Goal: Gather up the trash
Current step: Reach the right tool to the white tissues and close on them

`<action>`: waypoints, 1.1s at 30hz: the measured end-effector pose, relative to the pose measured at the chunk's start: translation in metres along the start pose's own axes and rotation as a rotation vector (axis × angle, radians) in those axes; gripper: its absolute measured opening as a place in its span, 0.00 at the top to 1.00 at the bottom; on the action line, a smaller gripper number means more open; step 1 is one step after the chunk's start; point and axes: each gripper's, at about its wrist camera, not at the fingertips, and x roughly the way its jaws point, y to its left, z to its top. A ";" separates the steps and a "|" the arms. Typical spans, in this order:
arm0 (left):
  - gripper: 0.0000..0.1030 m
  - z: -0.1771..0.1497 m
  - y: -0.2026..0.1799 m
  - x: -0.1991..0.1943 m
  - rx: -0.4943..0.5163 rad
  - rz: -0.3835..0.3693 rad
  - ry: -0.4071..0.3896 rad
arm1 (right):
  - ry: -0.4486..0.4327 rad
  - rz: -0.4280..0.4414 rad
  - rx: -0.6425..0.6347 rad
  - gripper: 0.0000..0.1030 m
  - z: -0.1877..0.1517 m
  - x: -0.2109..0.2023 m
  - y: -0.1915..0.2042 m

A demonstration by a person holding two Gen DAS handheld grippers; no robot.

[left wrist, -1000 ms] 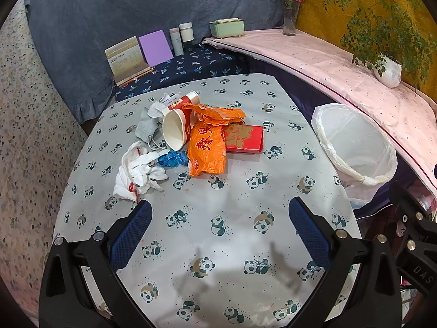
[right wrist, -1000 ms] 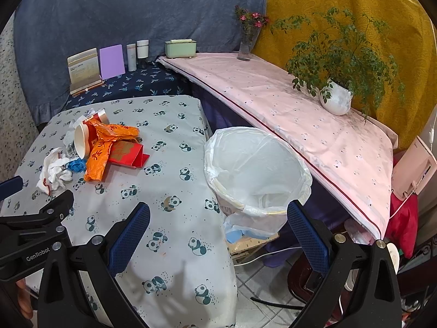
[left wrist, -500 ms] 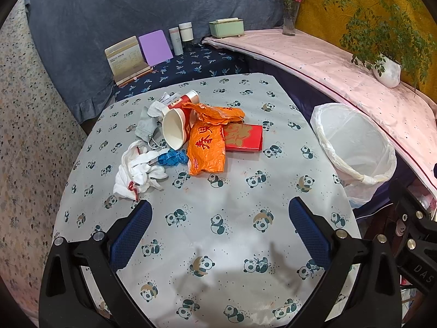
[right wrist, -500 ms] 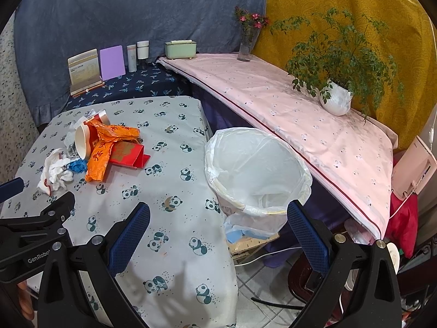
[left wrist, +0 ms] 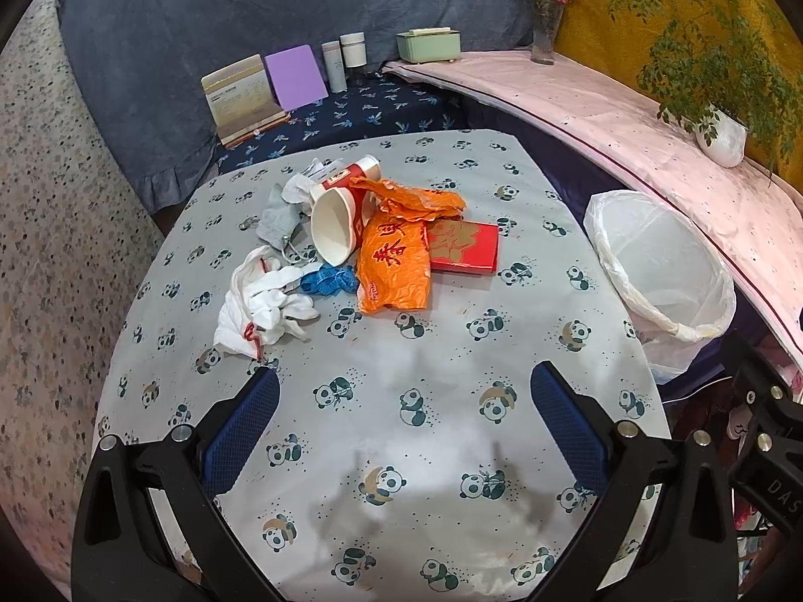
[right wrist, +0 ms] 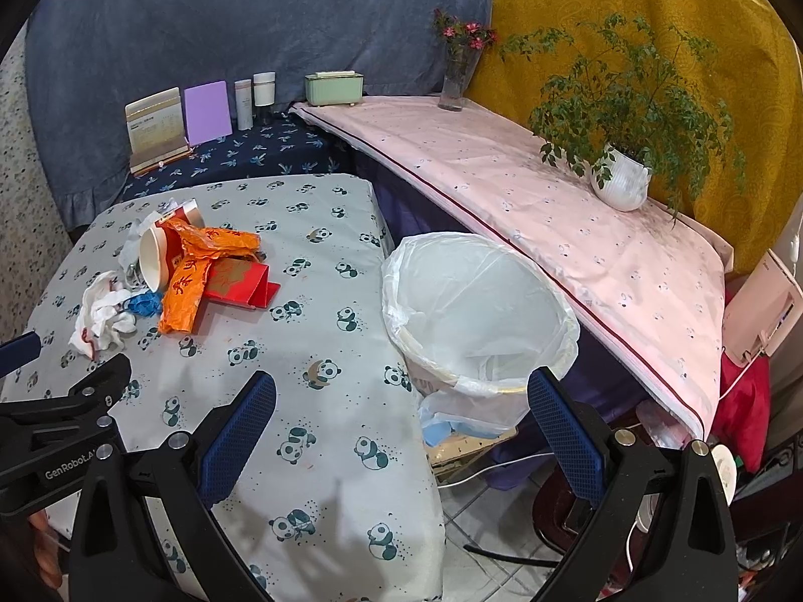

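Trash pile [left wrist: 351, 246] at 12 o'clock, a shade nearer than a second ago; left gripper [left wrist: 404, 421] and right gripper [right wrist: 401, 421] both wide open, empty; approach under way, lined bin [right wrist: 477, 311] unfilled.

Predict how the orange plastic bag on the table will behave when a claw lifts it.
The orange bag is thin and crumpled, so it will probably sag and drape. It looks light. It lies against the paper cup and over the red envelope, so lifting may nudge them.
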 end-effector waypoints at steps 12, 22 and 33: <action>0.07 -0.010 0.080 0.048 -0.128 0.037 0.093 | 0.016 0.041 -0.025 0.07 0.008 0.019 0.037; 0.07 -0.002 0.158 0.102 -0.224 0.050 0.135 | 0.028 0.101 -0.040 0.07 0.025 0.050 0.085; 0.19 0.011 0.198 0.152 -0.294 -0.030 0.196 | 0.050 0.195 -0.110 0.07 0.039 0.089 0.161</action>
